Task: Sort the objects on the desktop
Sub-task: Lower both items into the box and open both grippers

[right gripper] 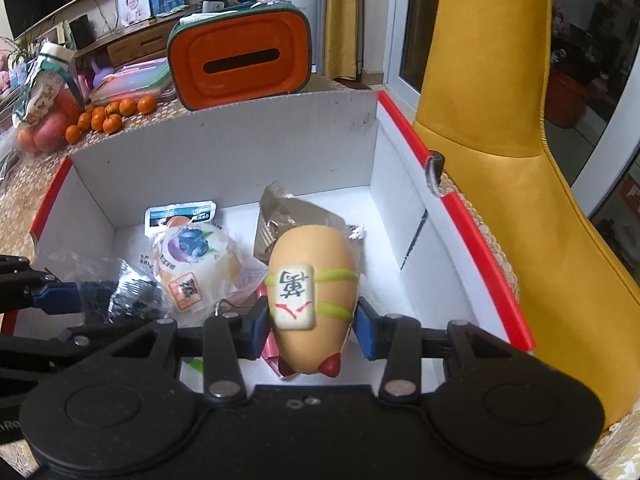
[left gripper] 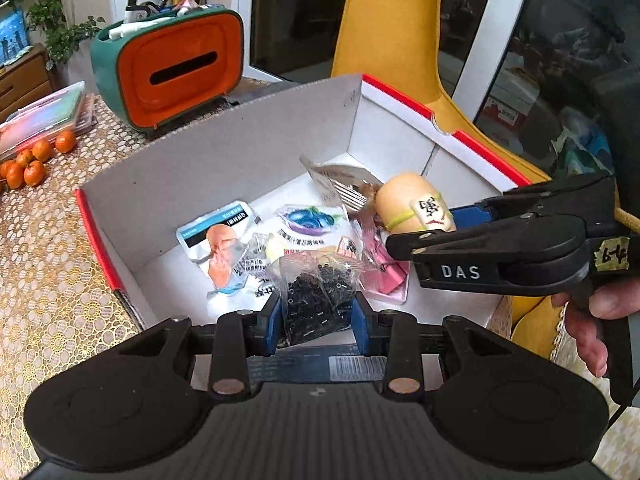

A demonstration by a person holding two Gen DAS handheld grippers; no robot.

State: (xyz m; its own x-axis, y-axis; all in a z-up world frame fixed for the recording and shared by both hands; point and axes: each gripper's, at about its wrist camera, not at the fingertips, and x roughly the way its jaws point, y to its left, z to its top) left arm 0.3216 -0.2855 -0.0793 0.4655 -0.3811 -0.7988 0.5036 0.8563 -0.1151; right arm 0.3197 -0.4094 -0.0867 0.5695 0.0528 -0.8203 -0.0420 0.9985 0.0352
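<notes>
Left gripper (left gripper: 316, 312) fingers clamped on bag of black beads (left gripper: 316, 300), right gripper (right gripper: 310, 326) fingers on mahjong-tile squishy toy (right gripper: 310, 300), both over cardboard box (right gripper: 224, 148); risk: thin bag slips, or grippers collide.

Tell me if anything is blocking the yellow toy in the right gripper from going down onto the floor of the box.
The yellow toy, clamped in the right gripper, hangs over items already in the white box: a pink packet directly beneath it and a silver foil packet behind. Bare floor lies toward the red-edged right wall.
</notes>
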